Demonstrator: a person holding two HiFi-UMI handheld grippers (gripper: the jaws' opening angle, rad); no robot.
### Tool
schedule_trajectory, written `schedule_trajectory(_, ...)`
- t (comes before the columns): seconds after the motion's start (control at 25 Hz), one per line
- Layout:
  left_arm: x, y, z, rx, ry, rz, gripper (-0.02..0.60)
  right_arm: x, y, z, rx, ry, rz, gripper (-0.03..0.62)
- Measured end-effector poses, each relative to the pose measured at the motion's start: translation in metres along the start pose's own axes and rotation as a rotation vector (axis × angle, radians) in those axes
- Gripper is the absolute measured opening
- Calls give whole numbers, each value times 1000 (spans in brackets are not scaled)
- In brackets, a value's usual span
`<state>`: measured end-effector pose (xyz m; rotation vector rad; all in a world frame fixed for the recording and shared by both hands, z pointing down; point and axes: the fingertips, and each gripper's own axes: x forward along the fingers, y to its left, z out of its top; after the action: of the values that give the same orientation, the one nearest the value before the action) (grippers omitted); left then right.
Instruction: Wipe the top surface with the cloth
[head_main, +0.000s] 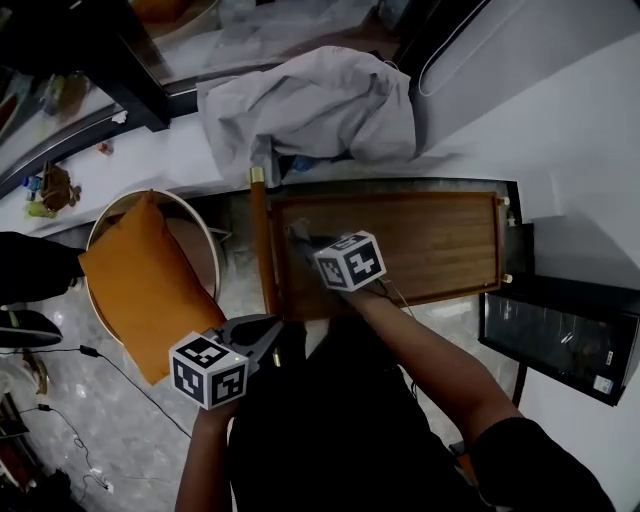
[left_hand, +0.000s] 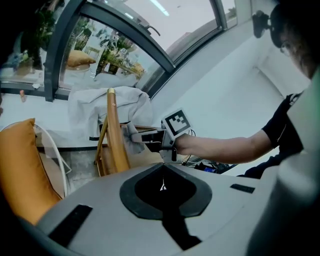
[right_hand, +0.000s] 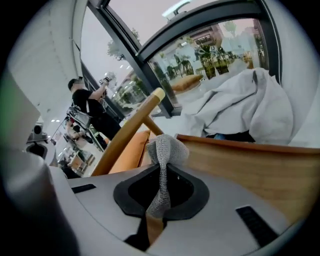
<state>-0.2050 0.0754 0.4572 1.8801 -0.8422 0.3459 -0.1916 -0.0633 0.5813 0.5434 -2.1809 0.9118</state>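
Observation:
The wooden top (head_main: 420, 245) lies ahead, brown with raised side rails. My right gripper (head_main: 302, 240) rests over its near left corner, shut on a small grey knitted cloth (head_main: 297, 231). In the right gripper view the cloth (right_hand: 165, 150) bunches above the jaws of the right gripper (right_hand: 162, 172), against the wooden top (right_hand: 250, 167). My left gripper (head_main: 272, 330) hangs off the near left side of the top, shut with nothing in it. The left gripper view shows the left gripper (left_hand: 162, 169) pointing at the right gripper (left_hand: 145, 138) and the cloth (left_hand: 131, 139).
A wooden post (head_main: 262, 245) with a pale tip runs along the top's left edge. Left of it, an orange cushion (head_main: 150, 280) sits in a round white chair. A grey-white sheet (head_main: 310, 100) is heaped beyond the top. A black box (head_main: 560, 335) stands at right. A cable (head_main: 110, 365) crosses the floor.

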Motion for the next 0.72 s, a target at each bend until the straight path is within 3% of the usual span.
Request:
schedule_trajectory(0.28, -21, 21, -3, 24, 22, -11, 11, 44, 15, -28, 155, 52, -38, 35)
schedule_trajectory(0.72, -20, 22, -17, 32, 90, -42, 11, 67, 10, -44, 66, 84, -26, 35)
